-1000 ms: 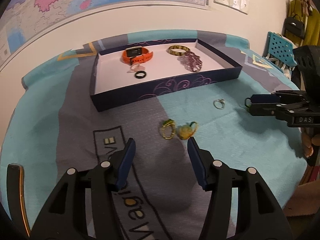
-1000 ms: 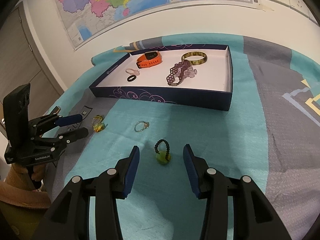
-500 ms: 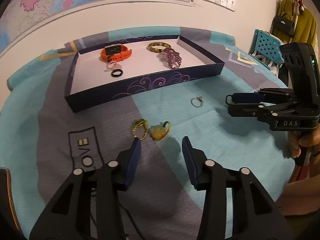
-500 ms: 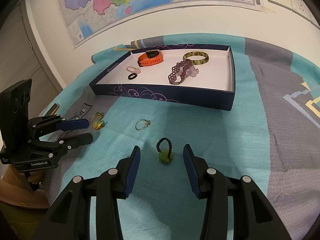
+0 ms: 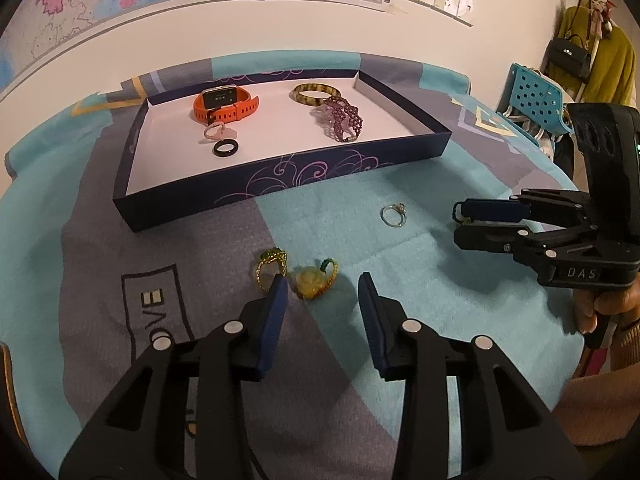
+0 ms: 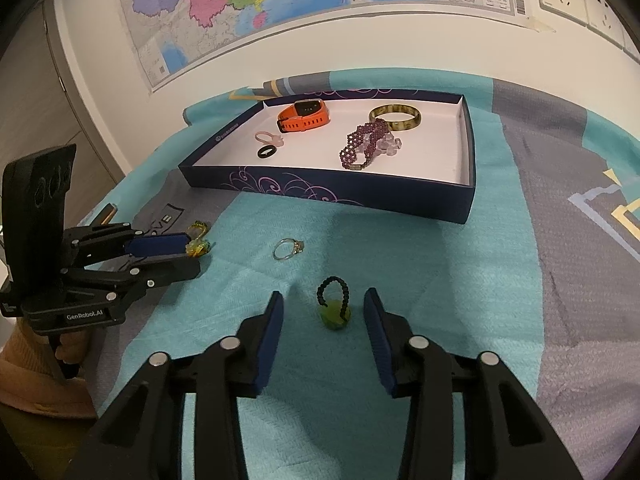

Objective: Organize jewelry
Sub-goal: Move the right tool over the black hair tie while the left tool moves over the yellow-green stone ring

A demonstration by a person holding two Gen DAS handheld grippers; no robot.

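A navy tray (image 5: 332, 172) with a white floor holds an orange watch (image 5: 224, 104), an amber bangle (image 5: 316, 93), a dark-red bead bracelet (image 5: 344, 118), a pink ring (image 5: 218, 133) and a black ring (image 5: 226, 147). On the cloth lie a gold-green ring (image 5: 270, 266), a yellow stone ring (image 5: 314, 282), a silver ring (image 5: 393, 215) and a green-stone black-bead ring (image 6: 334, 306). My left gripper (image 5: 322, 286) is open, its fingers either side of the yellow stone ring. My right gripper (image 6: 324, 306) is open around the green-stone ring.
A teal and grey cloth (image 6: 420, 264) covers the table. The tray (image 6: 332, 192) stands at the back near the wall with a map (image 6: 280, 4). A blue perforated chair (image 5: 536, 98) stands off the right edge. The two grippers are side by side.
My left gripper has moved forward and down, so the yellow stone ring now lies between its fingertips. My right gripper has edged closer around the green-stone ring.
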